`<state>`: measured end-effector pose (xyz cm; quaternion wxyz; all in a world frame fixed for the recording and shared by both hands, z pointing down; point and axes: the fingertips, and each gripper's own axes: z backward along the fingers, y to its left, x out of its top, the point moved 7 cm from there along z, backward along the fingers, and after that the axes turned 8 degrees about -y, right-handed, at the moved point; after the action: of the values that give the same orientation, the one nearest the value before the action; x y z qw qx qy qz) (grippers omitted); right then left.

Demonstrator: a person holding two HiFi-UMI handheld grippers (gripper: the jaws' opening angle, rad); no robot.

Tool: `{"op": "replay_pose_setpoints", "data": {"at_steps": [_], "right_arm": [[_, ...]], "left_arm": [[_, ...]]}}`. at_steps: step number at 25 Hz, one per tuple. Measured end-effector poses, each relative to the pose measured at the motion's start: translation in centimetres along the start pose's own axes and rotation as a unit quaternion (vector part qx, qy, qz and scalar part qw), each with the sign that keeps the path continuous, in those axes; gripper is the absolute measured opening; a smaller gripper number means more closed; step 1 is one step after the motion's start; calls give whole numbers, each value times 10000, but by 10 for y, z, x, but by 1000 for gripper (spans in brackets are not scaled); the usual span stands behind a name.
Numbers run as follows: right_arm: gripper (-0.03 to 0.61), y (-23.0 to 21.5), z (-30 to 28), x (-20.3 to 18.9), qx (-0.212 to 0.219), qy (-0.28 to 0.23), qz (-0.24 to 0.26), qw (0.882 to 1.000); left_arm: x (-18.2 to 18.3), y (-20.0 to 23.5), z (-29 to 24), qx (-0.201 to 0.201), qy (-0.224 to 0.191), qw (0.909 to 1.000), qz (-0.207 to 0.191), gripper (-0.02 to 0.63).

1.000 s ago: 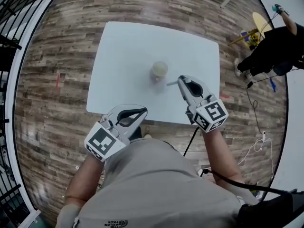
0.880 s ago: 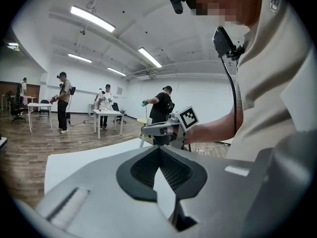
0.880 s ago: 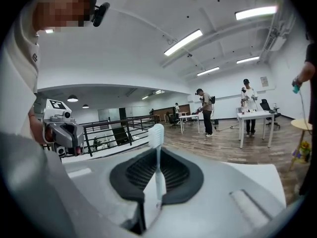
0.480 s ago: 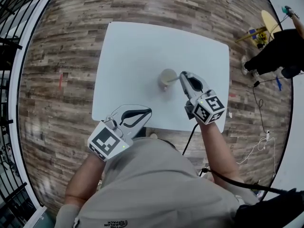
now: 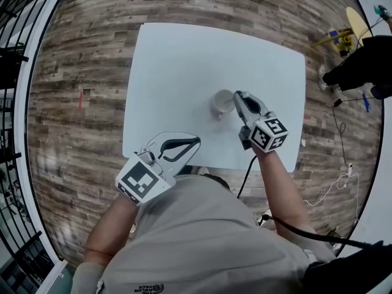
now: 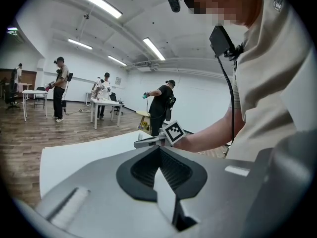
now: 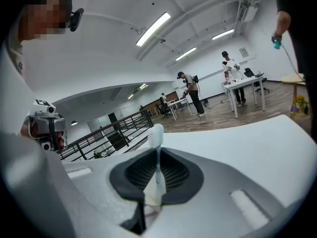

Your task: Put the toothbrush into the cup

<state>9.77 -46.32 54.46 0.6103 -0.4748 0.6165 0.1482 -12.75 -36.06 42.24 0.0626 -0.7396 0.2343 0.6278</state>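
A pale cup [image 5: 220, 103] stands upright right of centre on the white table [image 5: 177, 66]. My right gripper [image 5: 236, 97] reaches it from the near right, its tip at the cup's rim. It is shut on a white toothbrush [image 7: 157, 138], whose bristled head sticks up past the jaws in the right gripper view [image 7: 158, 157]. In the head view the brush is too small to make out. My left gripper [image 5: 196, 141] hovers at the table's near edge, shut and holding nothing [image 6: 159, 150]. From the left gripper view I see the right gripper [image 6: 148, 142] across the tabletop.
Wood floor surrounds the table. A person in black [image 5: 361, 60] stands off the far right corner by a yellow stool [image 5: 355, 20]. A black railing [image 5: 18, 5] runs along the left. Other people and white tables [image 6: 104, 105] fill the room behind.
My right gripper has carried the toothbrush left and down, from beside the cup to its rim. My left gripper has drifted slightly forward over the table's near edge.
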Motion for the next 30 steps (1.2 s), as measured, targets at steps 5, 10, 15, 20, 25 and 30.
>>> {"op": "replay_pose_setpoints", "data": {"at_steps": [5, 10, 15, 20, 25, 30], "right_arm": [[21, -8, -6, -11, -35, 62, -186, 9998], [21, -16, -10, -20, -31, 132, -266, 9996], [21, -22, -12, -23, 35, 122, -304, 9995], [23, -29, -13, -25, 77, 9, -428, 9991], [25, -35, -10, -32, 17, -76, -639, 9979], [26, -38, -10, -32, 53, -118, -719, 9973]], "left_arm": [[-2, 8, -5, -54, 28, 10000, 76, 5], [-5, 15, -8, -79, 45, 9999, 145, 5], [-6, 21, -9, -106, 60, 9997, 202, 6], [-6, 27, -13, -158, 69, 9995, 251, 5], [-11, 28, -13, -177, 79, 9994, 296, 5], [-12, 30, -14, -213, 89, 9992, 329, 5]]}}
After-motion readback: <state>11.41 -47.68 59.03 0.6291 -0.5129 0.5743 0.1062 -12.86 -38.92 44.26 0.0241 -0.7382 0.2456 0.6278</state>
